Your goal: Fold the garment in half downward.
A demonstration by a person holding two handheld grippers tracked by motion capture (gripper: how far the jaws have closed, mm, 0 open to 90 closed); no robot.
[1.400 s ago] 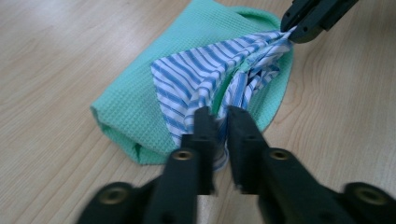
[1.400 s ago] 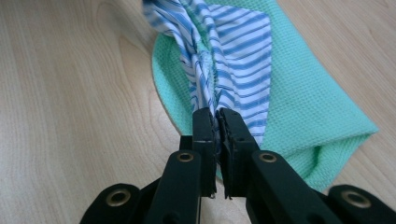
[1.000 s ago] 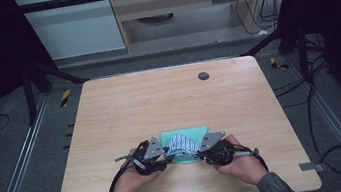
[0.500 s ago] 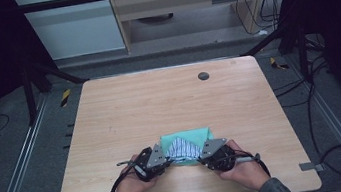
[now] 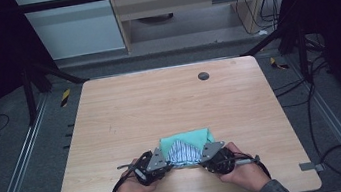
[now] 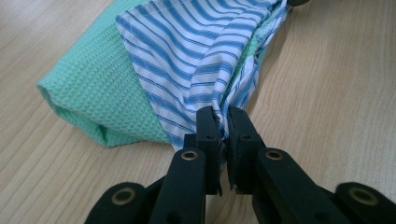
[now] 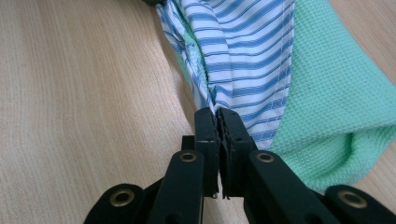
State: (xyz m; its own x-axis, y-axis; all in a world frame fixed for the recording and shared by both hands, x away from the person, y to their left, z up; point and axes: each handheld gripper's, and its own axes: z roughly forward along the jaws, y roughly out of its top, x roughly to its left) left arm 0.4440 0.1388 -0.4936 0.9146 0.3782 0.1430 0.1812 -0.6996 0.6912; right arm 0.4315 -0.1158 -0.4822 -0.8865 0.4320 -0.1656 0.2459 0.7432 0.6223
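low in the high view, left of centre, the left gripper (image 5: pixel 160 164) is clamped on the striped cloth (image 5: pixel 184 150); in the left gripper view its jaws pinch a bunched corner of that blue-and-white fabric (image 6: pixel 205 51) just above the wooden table (image 5: pixel 159 102); the green waffle towel (image 6: pixel 88 88) lies under and to the left of it there; moving right, the two cloths sit together at the lower middle of the frame, the green towel (image 5: pixel 184 138) showing along the upper edge with the striped layer folded over it in a triangle; further right, the right gripper (image 5: pixel 211 157) is likewise clamped on the striped cloth (image 7: pixel 247 46), its jaws closed tight on the opposite gathered corner.

this looks like a fold or a drag toward the near edge; to do it well, both corners should travel together at even height, keeping the span between them taut, so the striped layer does not slip off the green one.

compared with a second ago, the hands and the cloth bundle sit a little nearer the bottom edge of the table, and the striped part now reads as a clearer triangle.
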